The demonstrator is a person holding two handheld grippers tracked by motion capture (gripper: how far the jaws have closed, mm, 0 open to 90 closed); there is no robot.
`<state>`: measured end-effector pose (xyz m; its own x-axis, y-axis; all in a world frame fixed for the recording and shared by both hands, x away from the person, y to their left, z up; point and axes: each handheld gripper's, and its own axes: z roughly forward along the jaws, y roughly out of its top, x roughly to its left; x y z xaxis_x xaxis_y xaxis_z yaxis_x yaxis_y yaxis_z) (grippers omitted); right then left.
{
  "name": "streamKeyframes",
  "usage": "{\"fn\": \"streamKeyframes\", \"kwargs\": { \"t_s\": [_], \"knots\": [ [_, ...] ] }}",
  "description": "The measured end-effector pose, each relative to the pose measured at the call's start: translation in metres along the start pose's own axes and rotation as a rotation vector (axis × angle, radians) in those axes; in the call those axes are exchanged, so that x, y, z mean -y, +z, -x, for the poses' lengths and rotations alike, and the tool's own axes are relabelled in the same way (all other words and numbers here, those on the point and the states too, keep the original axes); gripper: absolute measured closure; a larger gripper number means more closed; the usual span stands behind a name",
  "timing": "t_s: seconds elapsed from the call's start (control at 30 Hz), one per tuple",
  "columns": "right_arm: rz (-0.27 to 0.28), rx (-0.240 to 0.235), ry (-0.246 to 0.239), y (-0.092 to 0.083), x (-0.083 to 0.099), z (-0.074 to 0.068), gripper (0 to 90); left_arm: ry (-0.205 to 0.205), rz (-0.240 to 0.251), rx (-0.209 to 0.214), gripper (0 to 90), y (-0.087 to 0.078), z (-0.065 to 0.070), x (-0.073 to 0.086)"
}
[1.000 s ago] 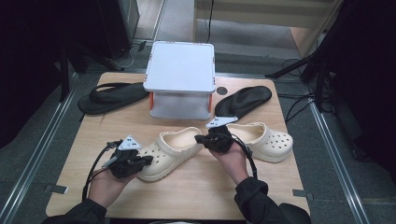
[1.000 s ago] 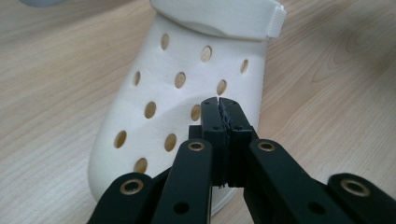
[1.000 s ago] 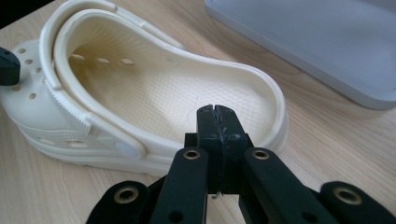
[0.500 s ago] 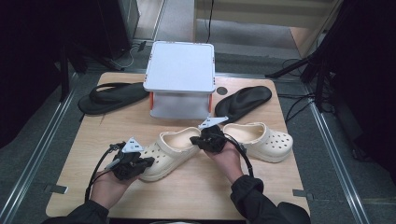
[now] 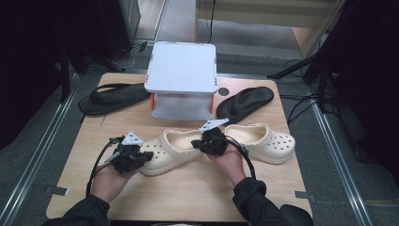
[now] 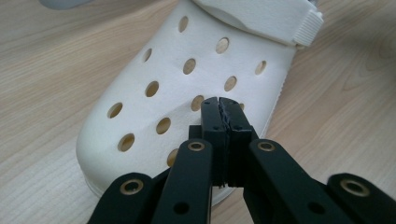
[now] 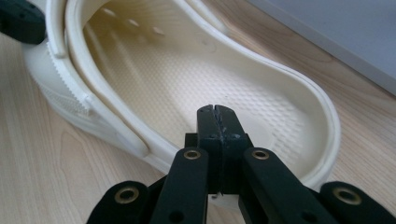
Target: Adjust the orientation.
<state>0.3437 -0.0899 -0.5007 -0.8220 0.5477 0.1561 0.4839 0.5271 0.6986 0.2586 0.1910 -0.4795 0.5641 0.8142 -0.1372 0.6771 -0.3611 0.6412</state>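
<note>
Since a second ago the right hand-held gripper (image 5: 203, 142) has edged left, from the gap between the clogs onto the near clog's heel; looks like both ends being lined up for a nudge or lift. Near clog (image 5: 176, 150) lies on the table (image 5: 188, 193). Left hand-held gripper (image 5: 146, 155) at its toe, possibly touching. Both jaws fully closed, holding nothing.
</note>
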Motion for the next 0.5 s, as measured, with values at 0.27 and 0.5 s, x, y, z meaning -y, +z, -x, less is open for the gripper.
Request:
{"fn": "streamKeyframes", "kwargs": {
  "t_s": [0.27, 0.5],
  "knots": [
    [-0.026, -0.029, -0.036, 0.000, 0.003, -0.013, 90.0, -0.033, 0.010, 0.006, 90.0, 0.002, -0.014, -0.004],
    [-0.043, -0.056, -0.056, 0.001, 0.006, -0.026, 90.0, -0.041, 0.021, 0.004, 90.0, 0.007, -0.026, -0.011]
  ]
}}
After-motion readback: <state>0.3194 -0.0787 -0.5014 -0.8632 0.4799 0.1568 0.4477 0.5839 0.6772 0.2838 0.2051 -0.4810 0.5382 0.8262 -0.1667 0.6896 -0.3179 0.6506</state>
